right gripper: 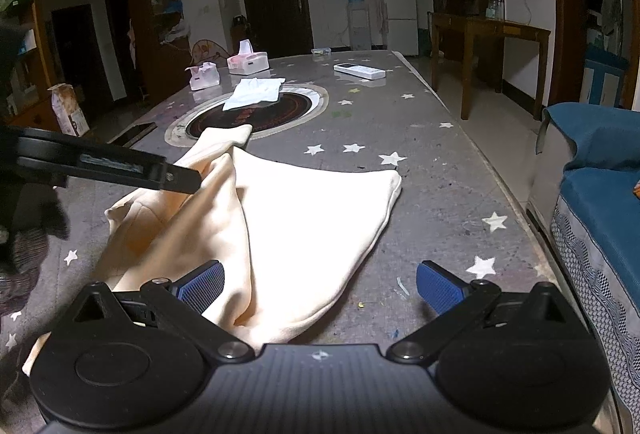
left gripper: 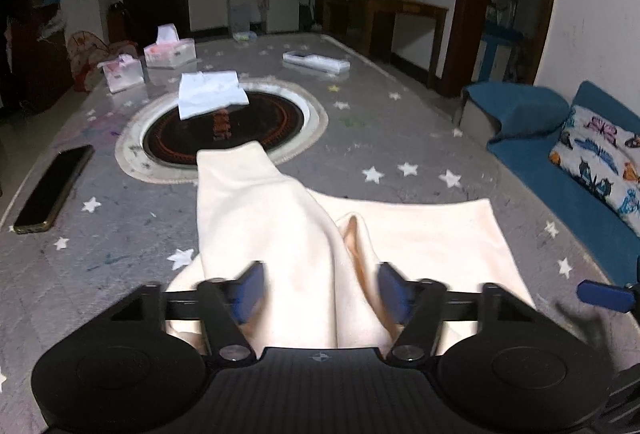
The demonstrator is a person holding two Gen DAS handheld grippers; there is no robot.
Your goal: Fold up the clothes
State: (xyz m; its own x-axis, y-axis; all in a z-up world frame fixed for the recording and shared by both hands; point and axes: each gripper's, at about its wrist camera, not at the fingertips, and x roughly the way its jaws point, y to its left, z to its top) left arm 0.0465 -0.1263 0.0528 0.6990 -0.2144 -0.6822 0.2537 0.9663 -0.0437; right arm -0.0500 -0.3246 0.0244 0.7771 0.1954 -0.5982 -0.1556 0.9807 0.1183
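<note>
A cream garment (left gripper: 420, 234) lies spread on the grey star-patterned table (left gripper: 400, 138), with one part bunched into a raised ridge that runs away from me. My left gripper (left gripper: 322, 294) has that ridge between its blue pads, which touch the cloth on both sides. In the right wrist view the same garment (right gripper: 312, 214) spreads out to the right, and a left gripper finger (right gripper: 176, 180) reaches in over its ridge. My right gripper (right gripper: 320, 288) stands open low over the garment's near corner. Its left pad is above the cloth and its right pad is above bare table.
A folded white cloth (left gripper: 210, 92) rests on the rim of a round black inset (left gripper: 224, 132). A phone (left gripper: 54, 188) lies at the left edge, with two tissue boxes (left gripper: 170, 52) and a remote (left gripper: 316, 62) farther back. A blue sofa (right gripper: 600, 202) borders the table's right side.
</note>
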